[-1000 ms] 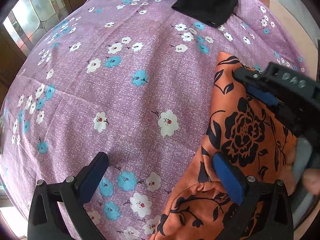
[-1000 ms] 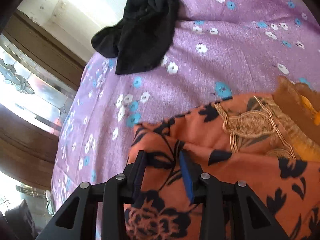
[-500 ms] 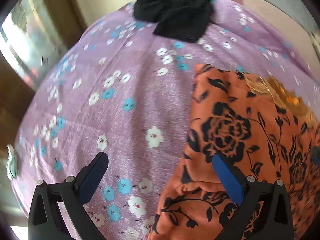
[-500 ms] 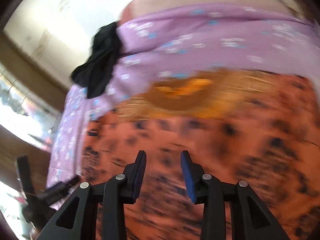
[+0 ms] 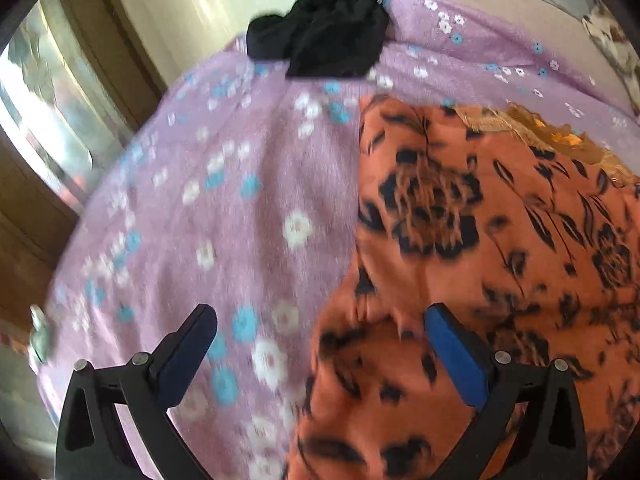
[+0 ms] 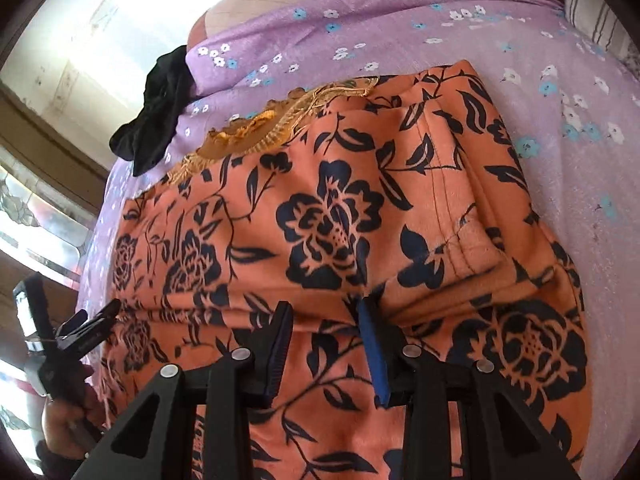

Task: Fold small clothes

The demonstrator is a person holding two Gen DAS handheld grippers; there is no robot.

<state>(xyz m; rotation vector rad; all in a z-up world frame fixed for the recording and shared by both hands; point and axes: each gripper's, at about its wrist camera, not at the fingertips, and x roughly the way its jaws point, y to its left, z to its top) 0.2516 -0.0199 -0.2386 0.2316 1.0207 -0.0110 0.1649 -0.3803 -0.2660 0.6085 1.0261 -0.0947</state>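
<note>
An orange garment with black flowers (image 5: 480, 240) (image 6: 340, 220) lies on the purple flowered bedsheet (image 5: 220, 200) (image 6: 580, 100), with a gold embroidered neckline (image 6: 280, 128) at its far end. My left gripper (image 5: 320, 344) is wide open over the garment's left edge, holding nothing. It also shows at the left of the right wrist view (image 6: 86, 328). My right gripper (image 6: 326, 344) hovers over the near part of the garment with its jaws partly apart and no cloth between them.
A crumpled black garment (image 5: 324, 36) (image 6: 156, 116) lies at the far end of the sheet. A wooden door frame with patterned glass (image 5: 52, 120) stands to the left. A wall is behind the bed.
The right gripper let go of the garment's far corner and swung over to its near part. The left gripper pulled back, so more of the garment and the neckline show.
</note>
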